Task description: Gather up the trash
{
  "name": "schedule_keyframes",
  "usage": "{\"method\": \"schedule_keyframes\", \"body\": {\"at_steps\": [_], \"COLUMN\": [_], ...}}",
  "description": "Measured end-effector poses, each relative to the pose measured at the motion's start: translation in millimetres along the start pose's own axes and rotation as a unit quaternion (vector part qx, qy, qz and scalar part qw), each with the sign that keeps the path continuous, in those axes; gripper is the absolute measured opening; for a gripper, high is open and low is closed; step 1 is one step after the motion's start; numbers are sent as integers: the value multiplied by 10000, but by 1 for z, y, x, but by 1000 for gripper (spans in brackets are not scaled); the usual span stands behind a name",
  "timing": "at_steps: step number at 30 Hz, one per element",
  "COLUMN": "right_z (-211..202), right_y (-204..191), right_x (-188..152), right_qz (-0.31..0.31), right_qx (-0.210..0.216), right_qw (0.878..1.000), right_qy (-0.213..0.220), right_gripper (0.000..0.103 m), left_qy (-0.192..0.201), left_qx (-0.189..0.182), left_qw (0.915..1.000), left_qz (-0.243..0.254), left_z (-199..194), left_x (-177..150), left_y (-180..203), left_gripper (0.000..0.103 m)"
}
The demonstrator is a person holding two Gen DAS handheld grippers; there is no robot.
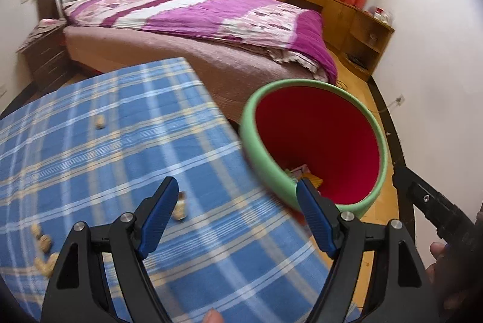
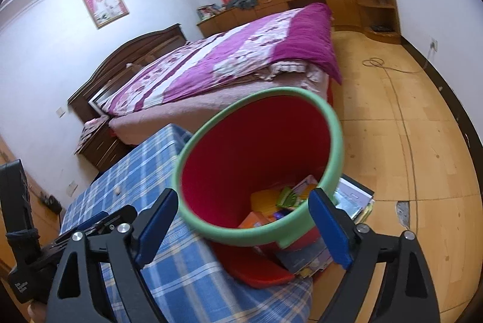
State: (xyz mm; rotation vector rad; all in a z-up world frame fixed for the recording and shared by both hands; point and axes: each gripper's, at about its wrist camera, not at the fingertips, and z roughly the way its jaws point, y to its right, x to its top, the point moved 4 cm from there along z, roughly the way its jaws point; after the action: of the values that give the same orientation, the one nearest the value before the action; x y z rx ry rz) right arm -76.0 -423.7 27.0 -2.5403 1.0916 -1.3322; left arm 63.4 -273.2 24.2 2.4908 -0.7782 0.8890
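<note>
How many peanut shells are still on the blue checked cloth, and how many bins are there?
Peanut shells: 5, one far, one by the left gripper, three clustered at the cloth's near left; blur makes the cluster uncertain.
Bins: 1.
Total: 6.

No text, label, brand or number is legible in either view. Small white print on the black device (image 2: 22, 285) at the lower left of the right wrist view, and print on the booklet (image 2: 351, 197) behind the bin (image 2: 256, 235), are too blurred to read.
</note>
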Motion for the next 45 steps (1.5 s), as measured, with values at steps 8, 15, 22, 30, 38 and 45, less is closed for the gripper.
{"method": "schedule_keyframes", "body": {"at_steps": [8,15,22,30,38,45], "right_z": [-11,-22,-34,-44,-54,-54], "right_y": [-47,-82,-109,-126,-136,-139], "right_x": [-16,-35,-55,-72,-80,-83], "right_qz": [-402,-756,-1063,-1281,-1408,-1425], "right_qx": [268,440,599,714,821,843], "right_qw": [9988,9962,9924,9890,9862,9859], "right_qy": [53,62,161,208,280,260], "right_gripper": [96,98,98,98,99,100], "left_qy": [230,403,622,830,983,1065], "left_qx": [378,653,1033,1325,1621,1809], "left_qw": [9986,9955,9900,9835,9768,9725], "left_qz": [-304,-564,-737,-912,-997,-1012], "left_z": [-40,-69,-95,-120,-136,-141], "left_x": [-15,-32,-47,-68,-79,-82], "left_y": [-41,-71,-91,-108,-119,-125], "left_gripper": [80,80,80,80,80,80]}}
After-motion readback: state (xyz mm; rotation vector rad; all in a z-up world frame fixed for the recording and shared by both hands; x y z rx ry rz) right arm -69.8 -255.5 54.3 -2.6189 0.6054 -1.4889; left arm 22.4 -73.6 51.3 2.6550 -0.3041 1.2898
